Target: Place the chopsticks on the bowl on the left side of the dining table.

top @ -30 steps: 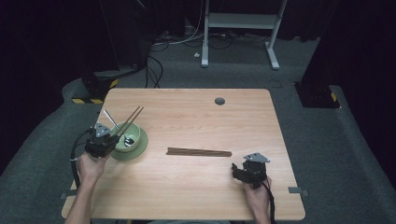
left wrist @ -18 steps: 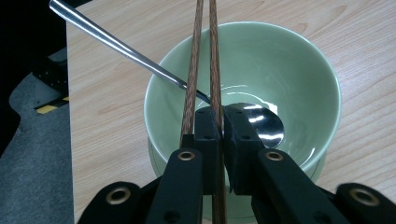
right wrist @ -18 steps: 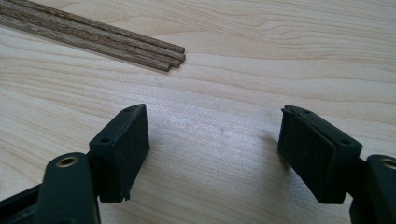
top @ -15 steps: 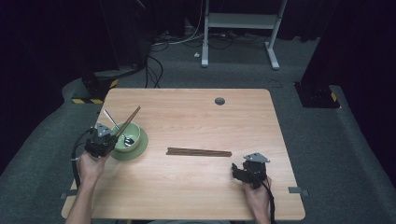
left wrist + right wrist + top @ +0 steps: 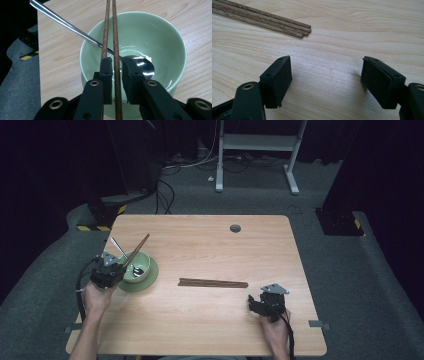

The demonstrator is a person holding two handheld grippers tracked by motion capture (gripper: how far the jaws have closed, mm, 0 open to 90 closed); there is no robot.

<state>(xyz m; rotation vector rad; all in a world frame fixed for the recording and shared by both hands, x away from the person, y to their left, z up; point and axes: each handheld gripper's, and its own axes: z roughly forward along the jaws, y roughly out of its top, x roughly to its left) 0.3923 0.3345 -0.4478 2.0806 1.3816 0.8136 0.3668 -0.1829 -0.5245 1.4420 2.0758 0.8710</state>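
Left gripper view: unmarked chopsticks point(image 5: 115, 37) over plain green bowl point(image 5: 160, 32).

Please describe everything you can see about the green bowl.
The green bowl is round, pale green and glossy, like glazed ceramic. It stands upright on a darker green saucer near the table's left edge. A metal spoon lies inside, its handle leaning over the rim. A pair of brown chopsticks slants over the rim too, and the left gripper has them between its jaws, which have just been opening. The bowl appears to hold no food.
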